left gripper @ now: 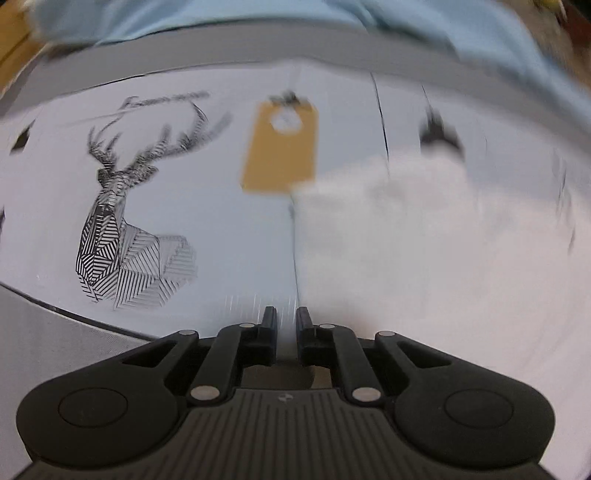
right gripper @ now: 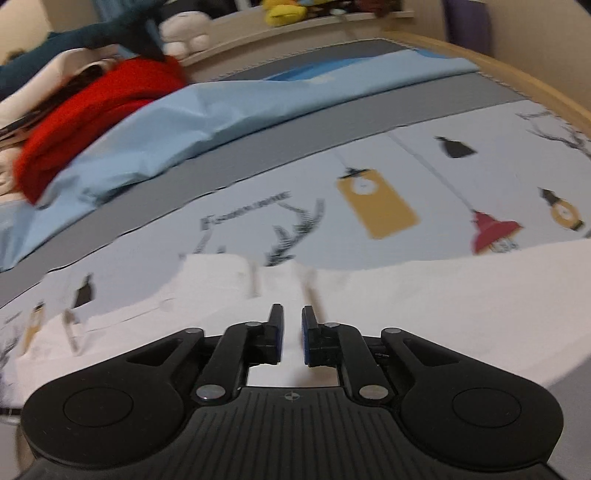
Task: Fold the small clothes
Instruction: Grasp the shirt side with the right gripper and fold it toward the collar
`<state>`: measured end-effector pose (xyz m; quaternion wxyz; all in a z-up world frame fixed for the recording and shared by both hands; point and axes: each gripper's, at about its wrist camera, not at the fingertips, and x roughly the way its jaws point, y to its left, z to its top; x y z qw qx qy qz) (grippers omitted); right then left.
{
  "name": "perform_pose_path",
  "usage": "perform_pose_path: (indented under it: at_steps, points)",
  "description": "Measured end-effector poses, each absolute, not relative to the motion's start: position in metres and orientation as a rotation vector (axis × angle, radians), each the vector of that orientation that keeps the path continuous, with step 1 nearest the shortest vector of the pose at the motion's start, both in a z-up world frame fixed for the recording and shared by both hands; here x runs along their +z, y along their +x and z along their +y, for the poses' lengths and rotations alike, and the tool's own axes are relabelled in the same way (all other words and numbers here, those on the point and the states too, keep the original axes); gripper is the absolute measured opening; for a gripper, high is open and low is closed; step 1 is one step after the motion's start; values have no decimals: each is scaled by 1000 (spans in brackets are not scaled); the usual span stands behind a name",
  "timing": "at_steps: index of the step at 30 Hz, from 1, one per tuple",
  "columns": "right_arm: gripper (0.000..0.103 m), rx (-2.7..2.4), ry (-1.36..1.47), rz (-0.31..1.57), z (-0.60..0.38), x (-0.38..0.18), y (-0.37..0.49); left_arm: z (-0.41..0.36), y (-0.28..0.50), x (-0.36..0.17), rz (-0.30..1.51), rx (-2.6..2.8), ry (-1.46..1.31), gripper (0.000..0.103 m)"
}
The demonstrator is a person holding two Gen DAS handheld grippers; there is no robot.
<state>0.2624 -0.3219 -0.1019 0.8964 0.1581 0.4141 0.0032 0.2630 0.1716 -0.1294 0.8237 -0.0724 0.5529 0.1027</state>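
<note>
A white garment [left gripper: 424,240] lies spread on a printed bed sheet [left gripper: 221,206]; in the right wrist view the same white garment [right gripper: 443,295] covers the near part of the sheet [right gripper: 258,206]. My left gripper [left gripper: 286,314] points steeply down at the garment's left edge. Its jaws stand a narrow gap apart, and blur hides whether cloth is pinched there. My right gripper [right gripper: 291,314] hovers low over the white cloth. Its blue pads are slightly apart and nothing is pressed between them.
The sheet carries a deer print [left gripper: 122,221] and a yellow tag print [left gripper: 280,147]. Beyond a grey band [right gripper: 332,114] lies a light blue cloth [right gripper: 184,122], with a red garment [right gripper: 92,103] and plush toys [right gripper: 184,33] behind. A wooden bed frame [right gripper: 517,70] curves at the right.
</note>
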Motion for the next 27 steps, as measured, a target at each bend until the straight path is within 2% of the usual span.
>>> perform_pose_path:
  at_steps: [3,5,7,9,10,15,17,21,24,27]
  points:
    - [12,32,340,906,-316,-109,267,187,263,-117,1077,189,-325,21]
    - [12,15,330,938,-314,-114,270,192,266,-121,1069,156,-408,44]
    - [12,10,328,959,-312,-118,272,193,270,-129,1075,154,-434,45]
    - [12,22,322,964,-309,-119,273,194,274,-136,1061,149,-426,37]
    - [12,30,313,963,-306,-119,272,193,276,-139,1045,124,-413,1]
    - [12,44,291,962,-304,-118,273,191,274,-121,936,208,-256,0]
    - [12,40,291,964,-305,-119,274,190,278,-116,965,229,-209,0]
    - [12,45,283,967,-303,-118,274,187,276,-103,997,69,-319,0]
    - [12,55,278,974,-301,-117,274,162,272,-111,1097,-93,-237,0]
    - [12,61,267,1000,-300,-121,274,145,265,-133,1206,-126,-31,0]
